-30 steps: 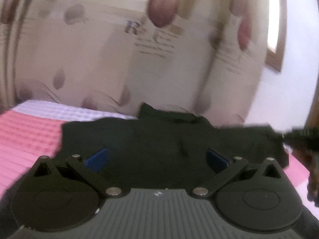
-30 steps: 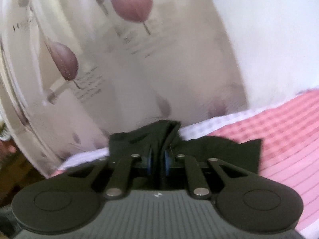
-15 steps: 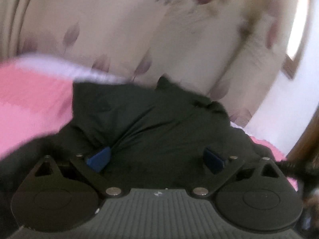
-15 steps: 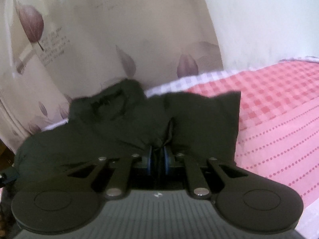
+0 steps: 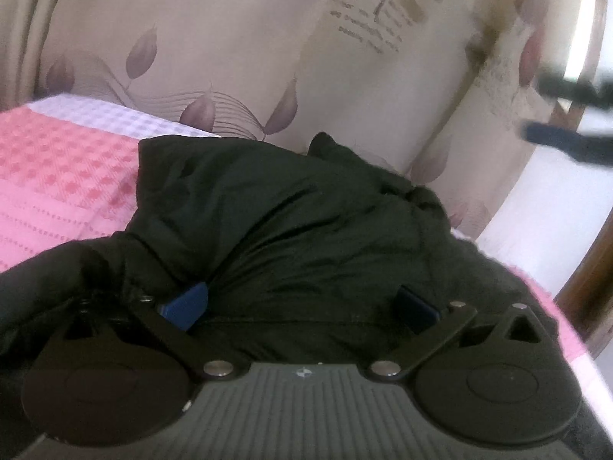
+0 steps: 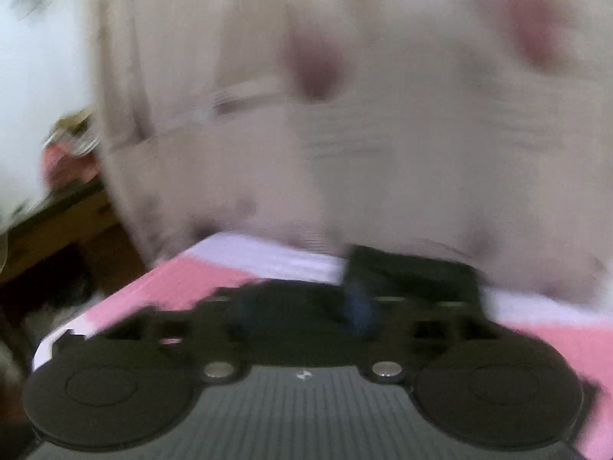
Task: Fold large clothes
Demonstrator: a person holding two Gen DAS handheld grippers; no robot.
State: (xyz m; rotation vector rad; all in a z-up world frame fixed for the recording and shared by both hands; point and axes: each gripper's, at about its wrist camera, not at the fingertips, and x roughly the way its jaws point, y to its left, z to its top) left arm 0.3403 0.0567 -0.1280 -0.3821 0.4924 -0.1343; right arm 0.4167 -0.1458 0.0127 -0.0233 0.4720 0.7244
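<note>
A large black padded garment [image 5: 306, 222] lies bunched on the pink checked bed cover [image 5: 57, 176]. My left gripper [image 5: 300, 306] is open, its blue pads wide apart just over the garment's near part, with a fold of fabric draped over the left finger [image 5: 184, 306]. The right wrist view is heavily blurred. My right gripper [image 6: 302, 306] shows its blue pads some way apart, with nothing clearly between them. A dark piece of the garment [image 6: 413, 272] lies just beyond it on the bed. The right gripper also shows as a dark blur at the upper right of the left wrist view [image 5: 571, 115].
A beige curtain with purple leaf print [image 5: 230, 57] hangs close behind the bed. A white wall and wooden door frame [image 5: 586, 276] stand at the right. In the right wrist view the bed's edge [image 6: 126, 291] drops off to a wooden shelf [image 6: 57, 226] at the left.
My right gripper has let go of the garment, opened, and swung quickly away to the left. My left gripper stays open and has dropped closer to the garment.
</note>
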